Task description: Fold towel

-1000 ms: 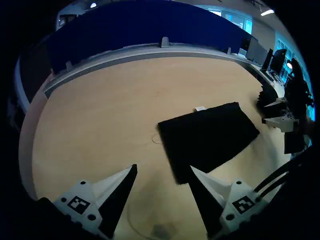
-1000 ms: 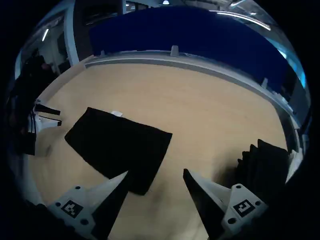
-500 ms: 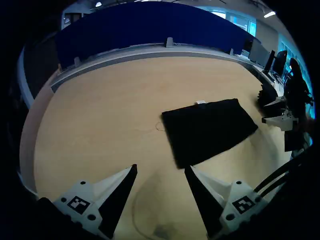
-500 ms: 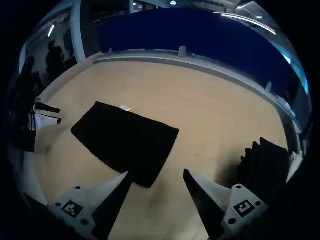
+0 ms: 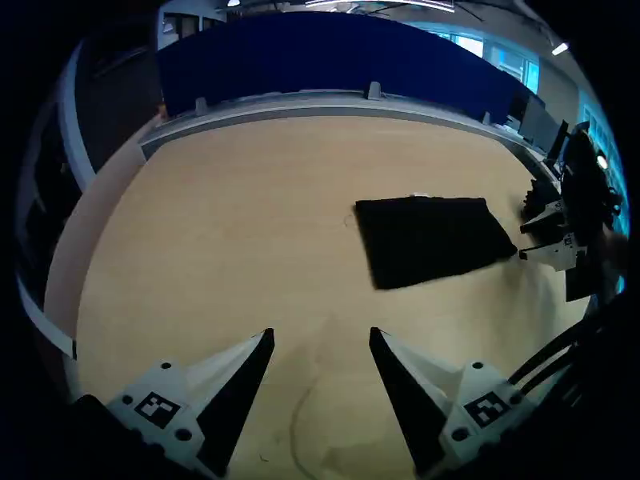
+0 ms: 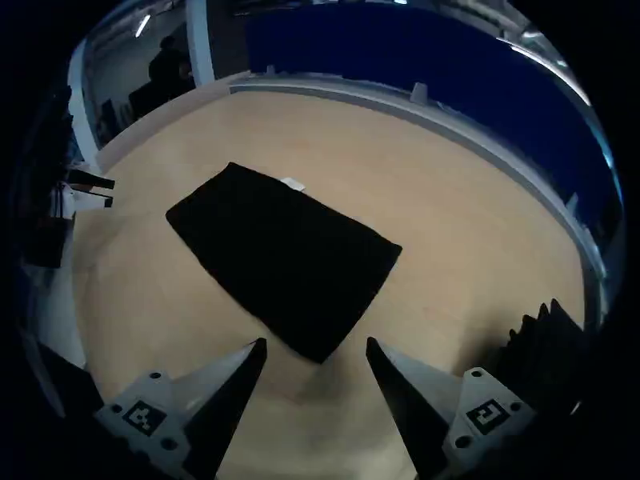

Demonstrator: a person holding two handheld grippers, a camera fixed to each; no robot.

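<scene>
Black towel [image 6: 284, 256] lies flat on the light wood table [image 5: 224, 208], a plain rectangle with no visible creases; can't tell how many layers. A white tag [image 6: 294, 184] pokes out at its far long edge. In the right gripper view the long axis runs on a diagonal, far-left to near-right, and the nearest corner points back at the right gripper [image 6: 315, 342], landing just ahead of the gap between its fingertips. That gripper has its jaws spread wide with nothing between them, and isn't touching cloth. The left gripper [image 5: 320, 331] is also wide open and empty, hovering over bare table. From its view the towel sits ahead and off to the right, well apart, with the long axis running roughly across the view. The same view puts the right gripper just beside the towel's right-hand end. So right is clearly the nearer one. My read: the next move is a corner or short-edge pinch at that near end. Right can drop almost straight forward, while left needs a long reach to the right to get to its own corner. Approach should come in low along the table, or the fingers close on air above thin cloth. A blue partition [image 5: 320, 56] backs the table. A dark ridged stack [image 6: 544, 344] sits to the right of the right gripper, clear of the towel; can't tell what it is.
</scene>
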